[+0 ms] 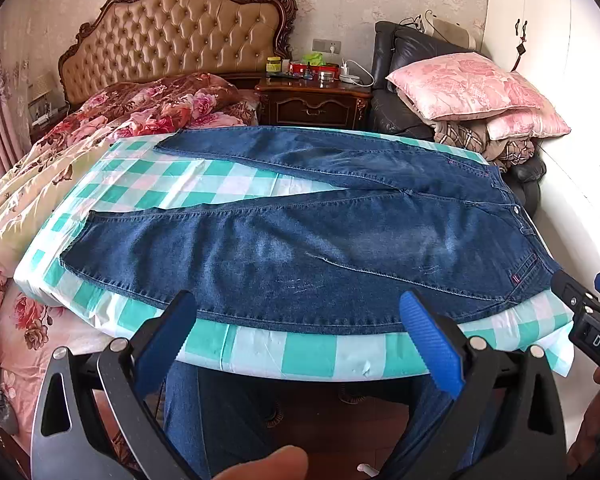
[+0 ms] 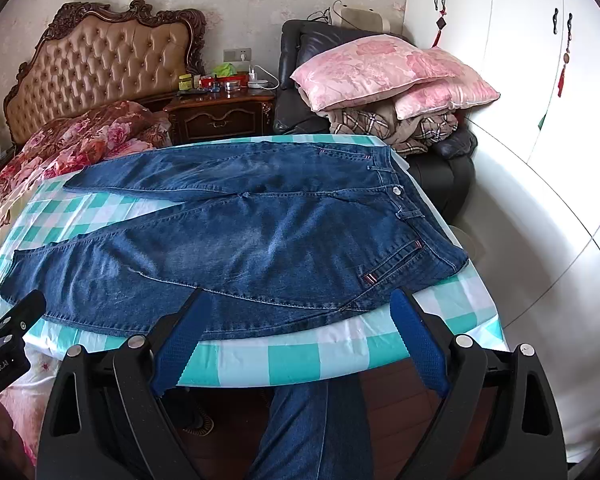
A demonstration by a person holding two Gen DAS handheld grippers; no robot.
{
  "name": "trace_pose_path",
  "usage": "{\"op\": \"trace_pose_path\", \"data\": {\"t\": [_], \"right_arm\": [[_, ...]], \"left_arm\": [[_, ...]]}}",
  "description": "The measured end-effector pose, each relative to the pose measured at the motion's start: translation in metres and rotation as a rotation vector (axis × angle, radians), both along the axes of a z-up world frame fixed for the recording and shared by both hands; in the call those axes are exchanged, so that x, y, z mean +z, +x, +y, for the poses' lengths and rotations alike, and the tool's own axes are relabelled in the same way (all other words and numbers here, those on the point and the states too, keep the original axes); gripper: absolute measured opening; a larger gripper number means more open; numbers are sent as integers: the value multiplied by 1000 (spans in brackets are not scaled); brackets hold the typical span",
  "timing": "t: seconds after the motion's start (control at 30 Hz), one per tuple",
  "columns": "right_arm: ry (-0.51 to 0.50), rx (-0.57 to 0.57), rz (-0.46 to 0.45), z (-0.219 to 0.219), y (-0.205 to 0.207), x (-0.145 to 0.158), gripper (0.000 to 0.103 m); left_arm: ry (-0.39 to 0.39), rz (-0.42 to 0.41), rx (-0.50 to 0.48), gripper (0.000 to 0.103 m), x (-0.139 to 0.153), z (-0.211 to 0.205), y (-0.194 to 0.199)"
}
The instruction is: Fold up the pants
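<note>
Blue jeans (image 1: 300, 240) flat on checked tablecloth (image 1: 260, 352), left gripper (image 1: 300, 344) jaws wide, empty

- The pants (image 1: 300, 240) are laid flat on the table (image 1: 260, 354), waistband to the right, legs spread apart toward the left.
- The left gripper (image 1: 300, 320) is held over the table's near edge, at the near leg; the right gripper (image 2: 300, 312) is held at the same edge, further right, near the hip.
- A bed (image 1: 100, 128) is placed left of the table.
- Behind the table a nightstand (image 1: 312, 100) is set, with an armchair (image 2: 300, 80) to its right.
- Pillows (image 2: 380, 68) are stacked on the armchair.
</note>
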State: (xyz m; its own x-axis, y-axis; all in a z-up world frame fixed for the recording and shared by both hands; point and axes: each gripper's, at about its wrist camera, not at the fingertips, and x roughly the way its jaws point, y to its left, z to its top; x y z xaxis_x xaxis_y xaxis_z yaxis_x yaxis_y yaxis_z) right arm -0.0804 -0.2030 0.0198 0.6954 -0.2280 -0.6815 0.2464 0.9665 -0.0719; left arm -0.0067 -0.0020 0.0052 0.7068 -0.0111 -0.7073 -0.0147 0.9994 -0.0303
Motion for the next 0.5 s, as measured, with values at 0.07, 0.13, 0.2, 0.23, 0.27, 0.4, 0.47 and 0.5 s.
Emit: {"op": "trace_pose_path", "data": {"t": [0.07, 0.13, 0.2, 0.23, 0.27, 0.4, 0.47, 0.5], "right_arm": [[0, 1, -1, 1, 0, 0, 88], [2, -2, 0, -2, 0, 0, 88], [2, -3, -1, -2, 0, 0, 88], [2, -3, -1, -1, 0, 0, 88], [0, -3, -1, -1, 0, 0, 88], [1, -4, -2, -2, 0, 1, 88], [2, -3, -2, -2, 0, 1, 88], [2, -3, -2, -3, 0, 1, 88]], "left_arm": [[-1, 0, 1, 101, 0, 0, 0], [-2, 1, 0, 101, 0, 0, 0], [-2, 2, -2, 101, 0, 0, 0], [-3, 1, 0, 101, 0, 0, 0], [-3, 2, -1, 101, 0, 0, 0], [-4, 2, -5, 101, 0, -1, -1], [-4, 3, -5, 101, 0, -2, -1], [-4, 3, -5, 101, 0, -2, -1]]}}
